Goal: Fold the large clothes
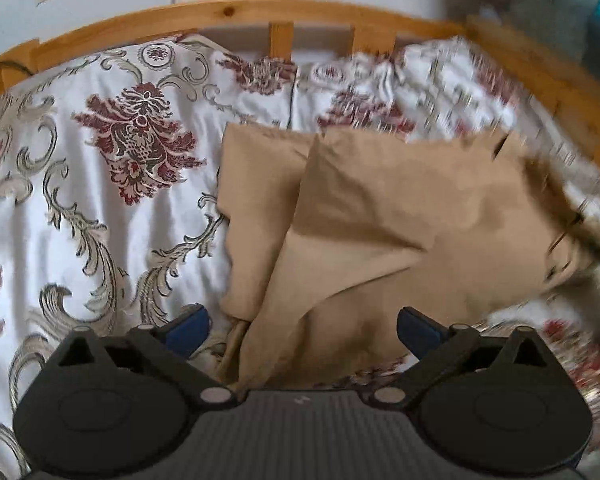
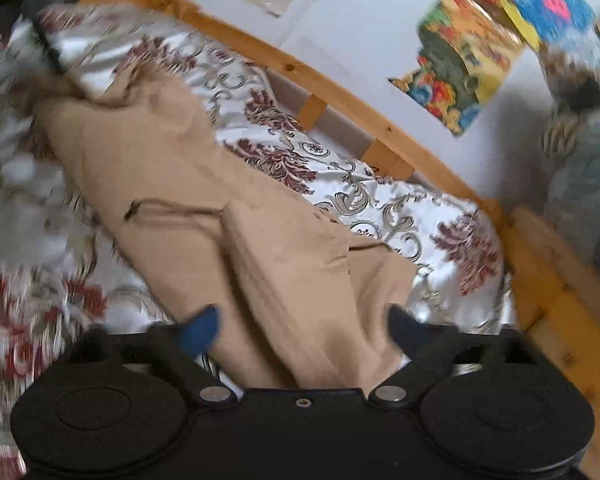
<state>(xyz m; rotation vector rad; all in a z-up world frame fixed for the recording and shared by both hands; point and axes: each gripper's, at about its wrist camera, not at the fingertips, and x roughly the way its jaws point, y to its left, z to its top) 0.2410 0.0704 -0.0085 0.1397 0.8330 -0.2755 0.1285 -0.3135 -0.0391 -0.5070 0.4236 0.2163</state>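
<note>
Trousers (image 1: pixel 364 216), tan, lie partly folded on the floral bedspread (image 1: pixel 80 184), legs doubled over so a flat surface supports the fold. Left gripper (image 1: pixel 302 330) and right gripper (image 2: pixel 304 326) both hang released above the cloth, grasping nothing, probably between holds.

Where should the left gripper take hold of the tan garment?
Probably the near end of the tan garment, where it narrows between the fingers of the open left gripper. Come straight forward from the near side: the cloth bunches into thick folds there, while the far part lies flat on the bedspread.
</note>
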